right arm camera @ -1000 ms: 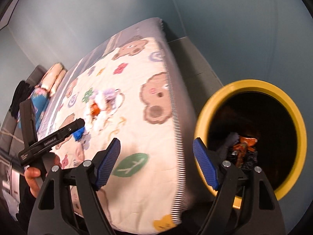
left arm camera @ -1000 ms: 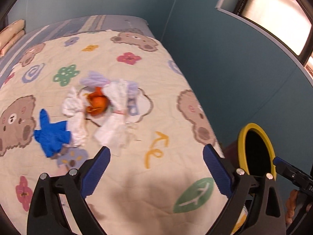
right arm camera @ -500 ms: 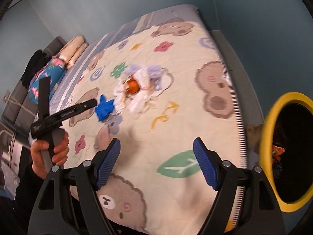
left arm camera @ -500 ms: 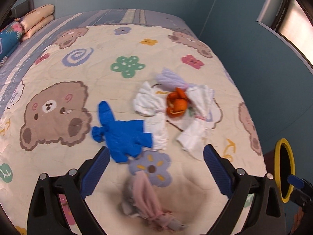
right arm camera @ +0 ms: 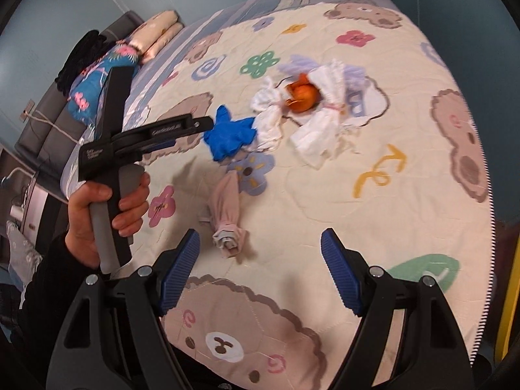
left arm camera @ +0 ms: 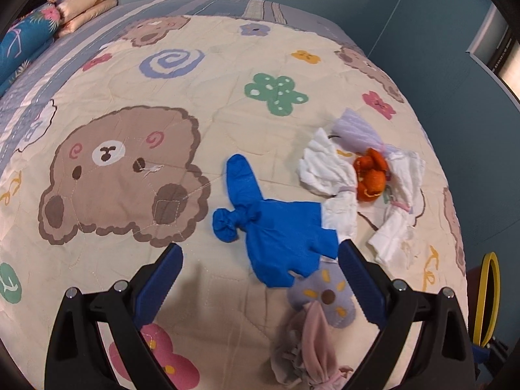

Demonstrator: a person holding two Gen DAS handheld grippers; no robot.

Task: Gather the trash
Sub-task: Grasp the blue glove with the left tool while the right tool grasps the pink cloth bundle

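A blue glove (left arm camera: 279, 227) lies on the bed quilt (left arm camera: 227, 81), just ahead of my open, empty left gripper (left arm camera: 258, 279). Right of it lie white tissues (left arm camera: 325, 169), orange peel (left arm camera: 370, 175) and more white tissue (left arm camera: 396, 227). A pink-grey cloth wad (left arm camera: 312, 347) lies between my left fingers, nearer the camera. In the right wrist view my right gripper (right arm camera: 260, 273) is open and empty, with the pink wad (right arm camera: 227, 217) just ahead. The glove (right arm camera: 229, 135), peel (right arm camera: 302, 94) and tissues (right arm camera: 318, 130) lie farther off. The left gripper (right arm camera: 182, 130) reaches toward the glove.
A yellow-rimmed trash bin (left arm camera: 486, 299) stands beside the bed at the right, with only its rim showing in the right wrist view (right arm camera: 510, 295). Pillows (left arm camera: 87, 3) lie at the bed's far end. A teal wall runs along the right side.
Both grippers have swung left, away from the bin and over the bed. The left gripper has come closer to the blue glove. The pink wad now lies ahead of the right gripper.
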